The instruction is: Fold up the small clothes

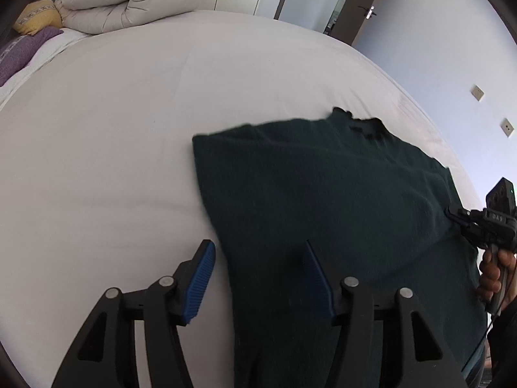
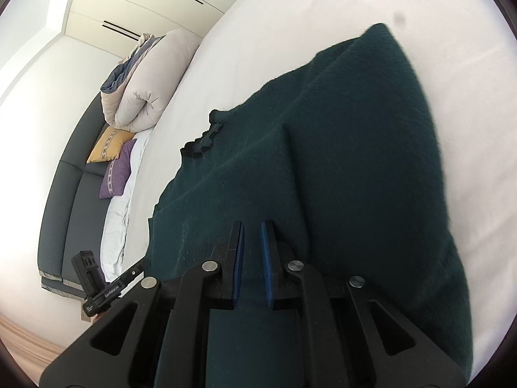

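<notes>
left wrist view: the left claw [image 1: 258, 278] is spread wide, straddling the near left edge of a dark green sweater [image 1: 339, 200] lying on the white bed [image 1: 113, 129]. right wrist view: the right claw [image 2: 252, 255] is narrowed to a slim gap over the sweater; whether it pinches fabric, i cannot tell.

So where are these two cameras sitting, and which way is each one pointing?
Left wrist: on the left gripper, looking across the white bed at the dark green knitted sweater; open blue-padded fingers and the person's right hand show.
Right wrist: on the right gripper, low over the sweater, facing the headboard; nearly closed fingers show.
Shared: sweater, bed, rolled beige duvet, yellow and purple cushions.
</notes>
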Available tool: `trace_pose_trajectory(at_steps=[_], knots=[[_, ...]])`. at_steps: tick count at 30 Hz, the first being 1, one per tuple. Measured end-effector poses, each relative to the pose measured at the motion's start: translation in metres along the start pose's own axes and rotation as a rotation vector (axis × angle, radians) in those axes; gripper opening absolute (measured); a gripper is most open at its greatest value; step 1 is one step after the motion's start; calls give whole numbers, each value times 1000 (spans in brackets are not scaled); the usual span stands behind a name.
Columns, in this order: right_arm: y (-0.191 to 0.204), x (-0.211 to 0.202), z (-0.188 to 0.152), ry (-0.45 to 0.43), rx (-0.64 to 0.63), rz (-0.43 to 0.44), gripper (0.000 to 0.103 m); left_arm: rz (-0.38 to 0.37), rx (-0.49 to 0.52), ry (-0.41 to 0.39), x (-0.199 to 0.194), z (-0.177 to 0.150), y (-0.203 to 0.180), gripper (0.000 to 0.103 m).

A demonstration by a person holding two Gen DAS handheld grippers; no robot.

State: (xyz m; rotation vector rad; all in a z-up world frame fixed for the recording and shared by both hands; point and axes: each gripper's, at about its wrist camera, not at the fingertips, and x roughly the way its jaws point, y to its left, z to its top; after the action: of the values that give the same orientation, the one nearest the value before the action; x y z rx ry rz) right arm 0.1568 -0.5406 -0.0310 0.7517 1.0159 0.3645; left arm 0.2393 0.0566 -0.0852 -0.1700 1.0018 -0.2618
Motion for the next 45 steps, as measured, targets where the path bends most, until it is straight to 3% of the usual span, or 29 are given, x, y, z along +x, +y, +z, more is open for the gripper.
trace_pose_trajectory(at_steps=[4,6,9,14,15,16,18,27,33,38,43,45], knots=[[0,-62,-38,-47,-52,-62,11,-26,-28,-8,-50,-60,2,67],[-5,-96,-63,-73,-55,-68,11,-17,-65,-28,-75,-89,5,80],[-14,-136,-103,-93,-54,-87,15,-38,-126,-26,-103,-129,8,85],[-30,-184,-170,-103,-71,-179,33,-112,-239,32,-120,-178,10,85],[-34,-193,-181,-105,-70,-190,47,-126,-255,43,-123,-186,11,85],[-38,-201,-191,-113,-68,-200,55,-129,-266,57,-124,-193,10,85],[-47,-218,-207,-129,-59,-210,55,-109,-271,73,-128,-205,5,85],[-75,-252,-236,-93,-43,-207,55,-187,-264,129,-134,-234,-7,85],[-75,-256,-246,-41,-54,-200,55,-201,-272,189,-132,-247,-6,85],[-79,-260,-251,-20,-27,-174,55,-206,-279,185,-128,-248,-7,84],[-82,-268,-256,-6,-4,-162,55,-181,-249,212,-126,-247,-10,74],[-83,-270,-257,4,-2,-162,55,-180,-269,218,-125,-245,-6,63]])
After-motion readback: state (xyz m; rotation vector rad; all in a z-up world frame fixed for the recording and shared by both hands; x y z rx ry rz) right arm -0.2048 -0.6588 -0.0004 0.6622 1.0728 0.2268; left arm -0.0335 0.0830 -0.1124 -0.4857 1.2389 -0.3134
